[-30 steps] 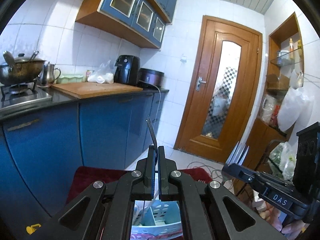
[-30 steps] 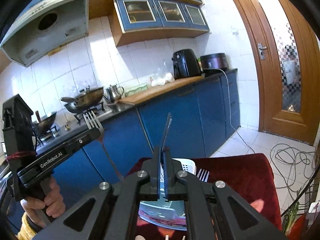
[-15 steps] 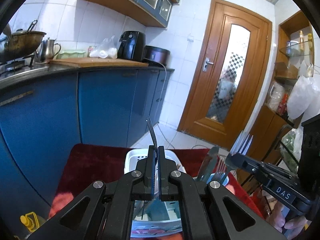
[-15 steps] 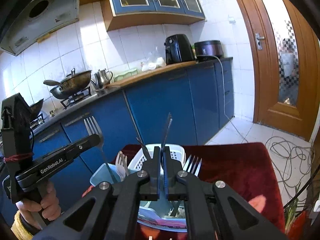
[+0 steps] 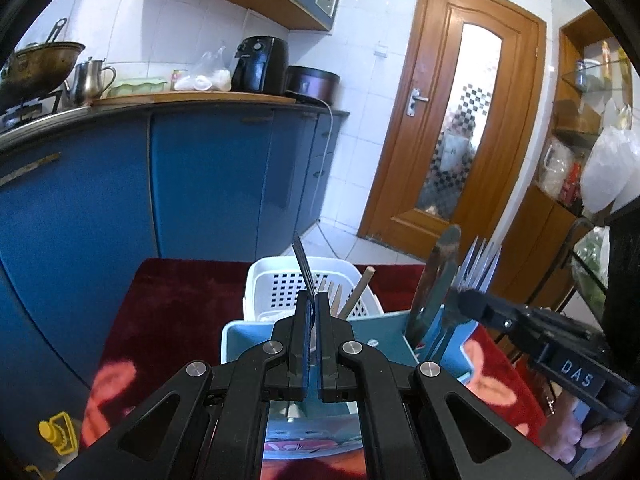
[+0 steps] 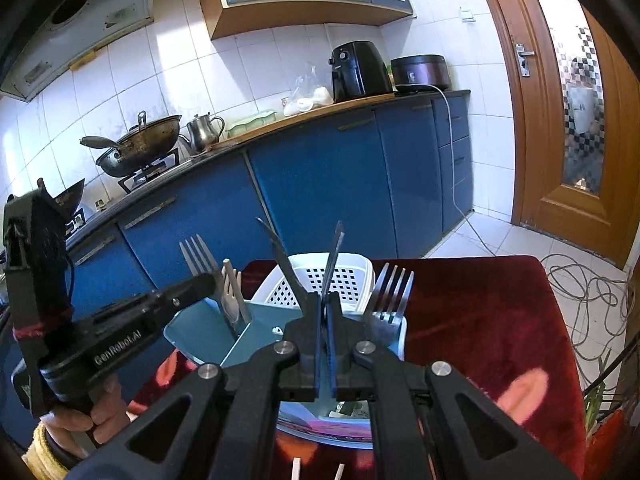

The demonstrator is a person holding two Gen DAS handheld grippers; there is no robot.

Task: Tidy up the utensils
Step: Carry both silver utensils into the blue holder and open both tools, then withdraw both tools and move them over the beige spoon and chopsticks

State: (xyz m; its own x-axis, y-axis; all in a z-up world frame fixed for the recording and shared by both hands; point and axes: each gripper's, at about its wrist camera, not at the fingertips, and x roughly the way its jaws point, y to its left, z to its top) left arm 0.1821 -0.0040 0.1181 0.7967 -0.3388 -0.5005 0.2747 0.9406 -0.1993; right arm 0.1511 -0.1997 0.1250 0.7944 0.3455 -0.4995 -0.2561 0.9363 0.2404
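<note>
My left gripper is shut on a metal fork, seen edge-on, over the blue utensil holder. In the right wrist view the same fork shows its tines above the left gripper. My right gripper is shut on another fork, edge-on; in the left wrist view that fork rises from the right gripper. Both hang over the blue holder, which holds a knife, forks and wooden sticks.
A white perforated basket stands behind the holder on a dark red cloth. Blue kitchen cabinets run behind, a wooden door to the right. Cables lie on the floor. A plate lies below the grippers.
Both grippers have come down and tilted toward the table with their forks. The holder and basket have risen into view and are now close under the fingertips.
</note>
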